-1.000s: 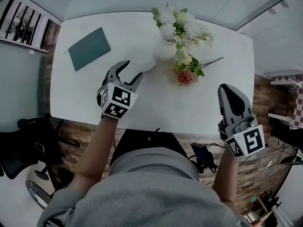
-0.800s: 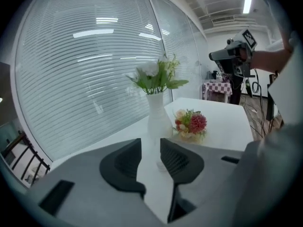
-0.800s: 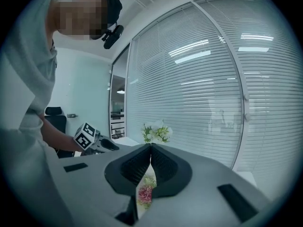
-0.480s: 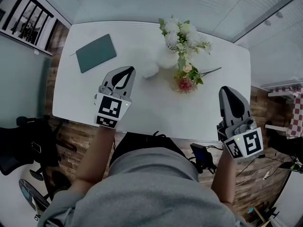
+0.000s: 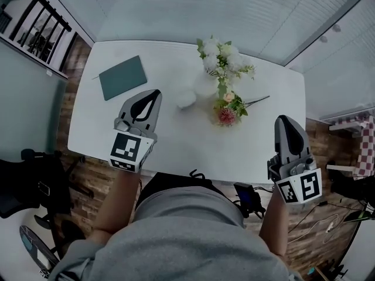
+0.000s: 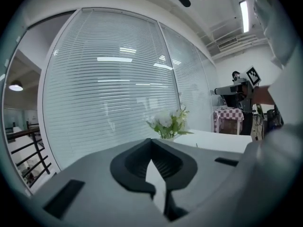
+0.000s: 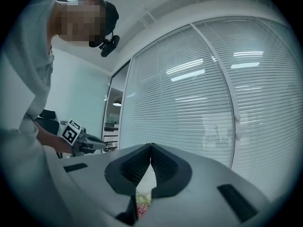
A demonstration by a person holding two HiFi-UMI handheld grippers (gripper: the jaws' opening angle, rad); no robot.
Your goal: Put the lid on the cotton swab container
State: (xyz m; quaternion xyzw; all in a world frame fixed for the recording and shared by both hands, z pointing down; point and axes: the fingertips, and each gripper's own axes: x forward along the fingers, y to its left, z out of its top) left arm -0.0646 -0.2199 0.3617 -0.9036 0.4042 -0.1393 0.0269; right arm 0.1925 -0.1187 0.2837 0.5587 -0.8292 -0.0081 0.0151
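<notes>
- Left gripper (image 5: 153,96), centre left: jaws together, empty.
- Right gripper (image 5: 285,122), lower right: jaws together, empty.
- White container (image 5: 186,99) on table (image 5: 176,148), centre, apart from both.

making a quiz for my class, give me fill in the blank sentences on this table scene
The green notebook lies near the table's far ____ corner.
The vase holds ____.
The left gripper and the right gripper both have jaws ____, holding nothing.
In the head view, the small white container sits to the vase's ____.
Missing: left; flowers; shut; left.
</notes>
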